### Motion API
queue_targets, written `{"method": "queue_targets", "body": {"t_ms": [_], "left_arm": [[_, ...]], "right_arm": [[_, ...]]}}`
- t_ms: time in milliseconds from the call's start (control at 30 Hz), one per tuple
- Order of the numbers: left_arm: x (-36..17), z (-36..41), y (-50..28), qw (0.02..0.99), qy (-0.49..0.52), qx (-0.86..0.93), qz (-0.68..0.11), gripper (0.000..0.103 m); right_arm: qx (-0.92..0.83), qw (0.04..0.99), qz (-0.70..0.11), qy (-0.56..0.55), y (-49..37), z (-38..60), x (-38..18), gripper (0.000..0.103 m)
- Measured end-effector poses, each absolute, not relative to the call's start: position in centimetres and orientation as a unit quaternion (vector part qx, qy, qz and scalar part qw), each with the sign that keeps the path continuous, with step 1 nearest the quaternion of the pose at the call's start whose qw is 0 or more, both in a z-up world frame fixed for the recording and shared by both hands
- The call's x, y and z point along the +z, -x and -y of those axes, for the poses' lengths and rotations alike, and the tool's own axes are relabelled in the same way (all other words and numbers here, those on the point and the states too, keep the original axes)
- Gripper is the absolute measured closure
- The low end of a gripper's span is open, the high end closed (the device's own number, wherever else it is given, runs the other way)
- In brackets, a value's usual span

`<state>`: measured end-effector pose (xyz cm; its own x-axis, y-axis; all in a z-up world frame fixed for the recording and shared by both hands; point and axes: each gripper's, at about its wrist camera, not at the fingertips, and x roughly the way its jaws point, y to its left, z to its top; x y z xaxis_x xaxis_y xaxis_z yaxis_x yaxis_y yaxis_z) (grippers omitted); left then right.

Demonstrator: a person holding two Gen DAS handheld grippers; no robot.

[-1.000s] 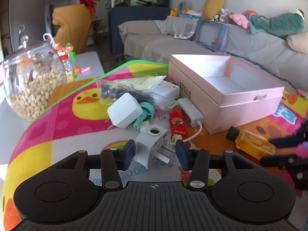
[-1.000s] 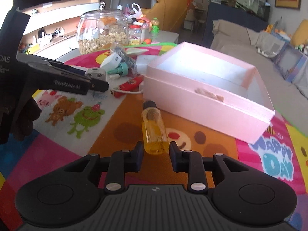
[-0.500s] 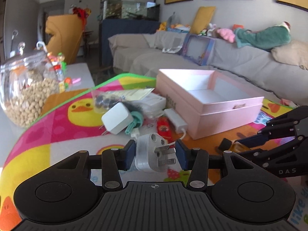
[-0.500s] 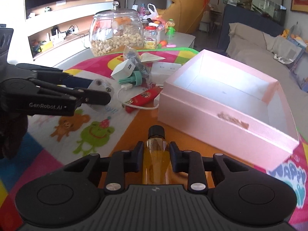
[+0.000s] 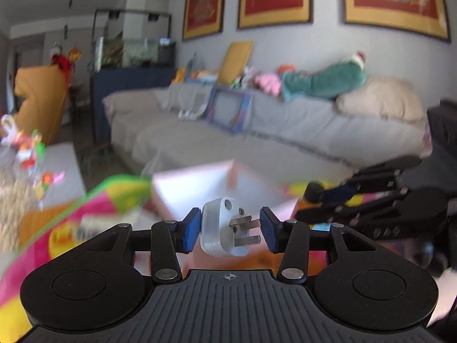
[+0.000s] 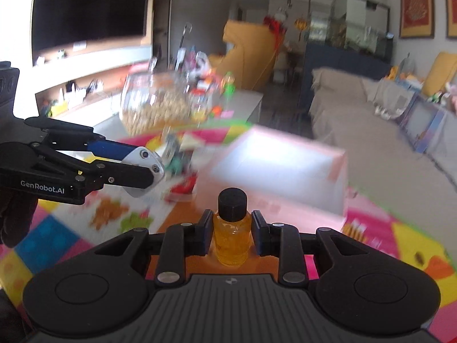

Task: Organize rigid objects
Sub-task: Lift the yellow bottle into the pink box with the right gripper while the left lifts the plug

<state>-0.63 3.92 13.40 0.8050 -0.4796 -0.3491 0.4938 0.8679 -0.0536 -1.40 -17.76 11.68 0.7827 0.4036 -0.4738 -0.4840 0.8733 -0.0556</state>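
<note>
Gripping plug (image 5: 224,227) — left tool (image 5: 230,230) raised, level

Grey sofa (image 5: 285,131), glass jar (image 6: 154,105), black television (image 6: 88,5).

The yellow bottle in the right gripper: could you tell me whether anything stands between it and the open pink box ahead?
Nothing visible does. The yellow bottle, clamped in the right gripper, faces the pink box directly; the left gripper, holding the white plug adapter, is off to the left.

both wrist views low over the play mat (image 6: 400,228), facing the sofa (image 5: 285,131) — sharing the pink box (image 6: 285,165)
</note>
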Motion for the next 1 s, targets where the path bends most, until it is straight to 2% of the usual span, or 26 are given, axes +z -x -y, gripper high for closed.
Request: {"method": "queue_targets", "body": {"t_ms": [67, 133, 200, 233, 267, 333, 433, 567, 733, 1000], "left_arm": [[16.3, -2.7, -1.9, 0.951, -0.012, -0.265, -0.157, 0.053], [18.4, -1.2, -5.6, 0.949, -0.004, -0.267, -0.169, 0.051], [18.9, -1.0, -8.5, 0.953, 0.029, -0.247, -0.171, 0.053], [18.8, -1.2, -9.6, 0.955, 0.046, -0.238, -0.172, 0.053], [18.5, -1.5, -10.1, 0.955, 0.057, -0.231, -0.174, 0.053], [17.2, -2.9, -10.3, 0.958, 0.073, -0.217, -0.172, 0.053], [14.5, -5.8, -9.5, 0.963, 0.083, -0.182, -0.182, 0.053], [11.2, -9.0, -9.1, 0.961, 0.073, -0.110, -0.241, 0.053], [8.1, -12.2, -8.7, 0.952, 0.070, -0.064, -0.290, 0.054], [6.2, -15.1, -8.4, 0.951, 0.109, -0.019, -0.287, 0.054]], "right_arm": [[0.213, 0.954, -0.194, 0.085, -0.2, 18.2, 14.2, 0.075], [0.198, 0.964, -0.158, 0.085, -2.2, 18.4, 16.1, 0.075], [0.178, 0.972, -0.130, 0.083, -3.9, 18.7, 17.2, 0.067], [0.160, 0.976, -0.125, 0.080, -4.7, 18.9, 17.5, 0.052], [0.148, 0.978, -0.124, 0.076, -5.0, 19.2, 17.6, 0.043], [0.149, 0.979, -0.125, 0.065, -4.9, 20.1, 17.1, 0.042], [0.170, 0.972, -0.147, 0.069, -4.0, 21.0, 14.9, 0.032], [0.187, 0.956, -0.191, 0.117, -3.5, 19.9, 11.6, 0.032], [0.225, 0.935, -0.254, 0.106, -3.6, 17.4, 8.8, 0.032], [0.243, 0.921, -0.291, 0.095, -2.8, 15.3, 7.1, 0.032]]}}
